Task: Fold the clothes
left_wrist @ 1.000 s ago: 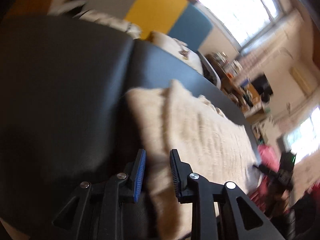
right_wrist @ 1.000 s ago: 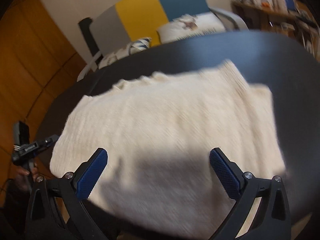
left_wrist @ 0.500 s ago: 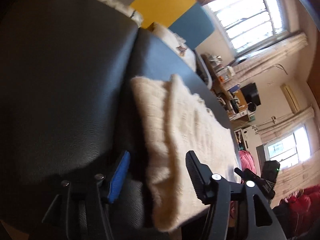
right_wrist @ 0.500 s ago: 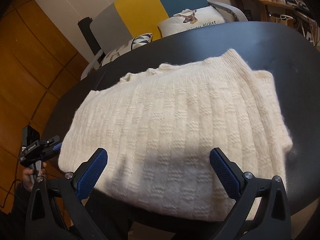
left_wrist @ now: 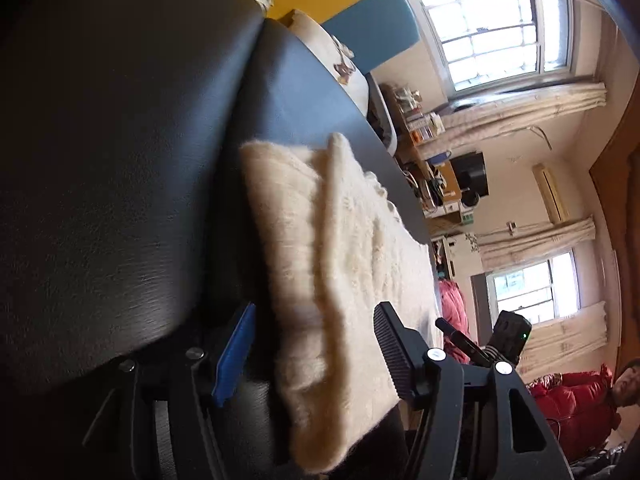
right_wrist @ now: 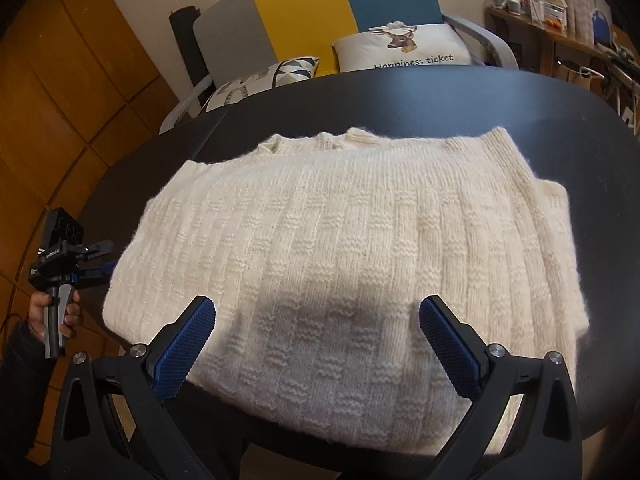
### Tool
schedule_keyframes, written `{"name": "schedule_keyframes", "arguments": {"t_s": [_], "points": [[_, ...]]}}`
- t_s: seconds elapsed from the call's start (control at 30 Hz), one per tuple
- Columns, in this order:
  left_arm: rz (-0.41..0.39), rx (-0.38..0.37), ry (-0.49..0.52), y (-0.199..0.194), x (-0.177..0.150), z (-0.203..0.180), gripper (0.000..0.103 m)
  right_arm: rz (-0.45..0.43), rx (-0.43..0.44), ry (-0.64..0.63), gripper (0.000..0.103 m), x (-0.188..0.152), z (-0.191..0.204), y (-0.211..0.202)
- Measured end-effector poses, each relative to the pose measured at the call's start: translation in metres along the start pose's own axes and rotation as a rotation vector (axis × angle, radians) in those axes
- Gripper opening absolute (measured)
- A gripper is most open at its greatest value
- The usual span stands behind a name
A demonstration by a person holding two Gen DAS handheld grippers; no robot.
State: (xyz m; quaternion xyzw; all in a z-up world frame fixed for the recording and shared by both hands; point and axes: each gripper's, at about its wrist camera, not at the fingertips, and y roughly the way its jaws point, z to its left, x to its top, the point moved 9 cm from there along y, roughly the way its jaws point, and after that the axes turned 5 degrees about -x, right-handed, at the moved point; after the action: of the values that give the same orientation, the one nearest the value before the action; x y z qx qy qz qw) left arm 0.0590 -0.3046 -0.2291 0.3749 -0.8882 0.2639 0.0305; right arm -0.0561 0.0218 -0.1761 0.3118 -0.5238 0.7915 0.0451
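A cream knit sweater [right_wrist: 340, 240] lies folded on the black round table [right_wrist: 440, 96], its near edge hanging slightly over the front rim. My right gripper [right_wrist: 316, 304] hovers open above the sweater's front part, with nothing between its fingers. At the table's left side, my left gripper [right_wrist: 100, 260] is held by a hand and points at the sweater's left edge. In the left wrist view my left gripper [left_wrist: 316, 312] stands wide open. The thick folded edge of the sweater [left_wrist: 320, 260] lies between its pads [left_wrist: 236, 352] without being pressed.
A chair with a grey, yellow and blue back [right_wrist: 304, 12] stands behind the table with two cushions [right_wrist: 404, 48] on it. A cluttered wooden shelf [right_wrist: 540, 12] is at the back right. Wood panelling lines the left wall. A person in red [left_wrist: 568, 412] sits beyond.
My left gripper's jaws have spread from narrow to wide around the sweater's edge, and it has tipped downward. My right gripper has drawn slightly back, still open.
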Motion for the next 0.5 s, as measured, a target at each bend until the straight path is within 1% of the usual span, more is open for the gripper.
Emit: {"name": "schedule_keyframes", "arguments": {"t_s": [0.07, 0.1, 0.13, 0.17, 0.2, 0.23, 0.27, 0.3, 0.33, 0.4, 0.43, 0.5], "points": [[0.022, -0.013, 0.015, 0.016, 0.003, -0.008, 0.062, -0.004, 0.005, 0.017, 0.103, 0.003, -0.001, 0.002], [0.027, -0.038, -0.001, 0.021, 0.004, -0.01, 0.061, -0.007, 0.011, 0.022, 0.103, 0.004, -0.001, 0.002], [0.031, -0.078, -0.034, 0.024, 0.004, -0.011, 0.061, -0.009, 0.018, 0.026, 0.103, 0.005, 0.0, 0.002], [0.024, -0.099, -0.057, 0.026, 0.004, -0.009, 0.061, -0.008, 0.023, 0.02, 0.103, 0.005, 0.0, 0.002], [0.017, -0.115, -0.075, 0.027, 0.004, -0.007, 0.06, -0.001, 0.025, 0.009, 0.103, 0.005, 0.0, 0.003], [0.009, -0.115, -0.074, 0.028, 0.005, -0.007, 0.055, 0.007, 0.019, 0.002, 0.103, 0.003, -0.001, 0.005], [0.001, -0.114, -0.073, 0.029, 0.005, -0.006, 0.054, 0.015, 0.008, 0.005, 0.103, 0.002, -0.004, 0.007], [-0.005, -0.106, -0.066, 0.03, 0.005, -0.006, 0.044, 0.02, -0.001, 0.018, 0.103, 0.001, -0.008, 0.009], [0.0, -0.069, -0.033, 0.033, 0.003, -0.008, 0.022, 0.017, 0.001, 0.038, 0.103, 0.002, -0.012, 0.009], [0.006, 0.0, 0.034, 0.038, 0.0, -0.011, 0.02, 0.004, -0.001, 0.065, 0.103, 0.004, -0.019, 0.006], [-0.002, 0.011, 0.066, 0.038, 0.001, -0.016, 0.018, -0.006, -0.008, 0.066, 0.103, 0.006, -0.021, 0.003], [-0.02, 0.017, 0.094, 0.035, 0.004, -0.024, 0.017, -0.028, -0.05, 0.036, 0.103, 0.011, -0.027, -0.003]]}}
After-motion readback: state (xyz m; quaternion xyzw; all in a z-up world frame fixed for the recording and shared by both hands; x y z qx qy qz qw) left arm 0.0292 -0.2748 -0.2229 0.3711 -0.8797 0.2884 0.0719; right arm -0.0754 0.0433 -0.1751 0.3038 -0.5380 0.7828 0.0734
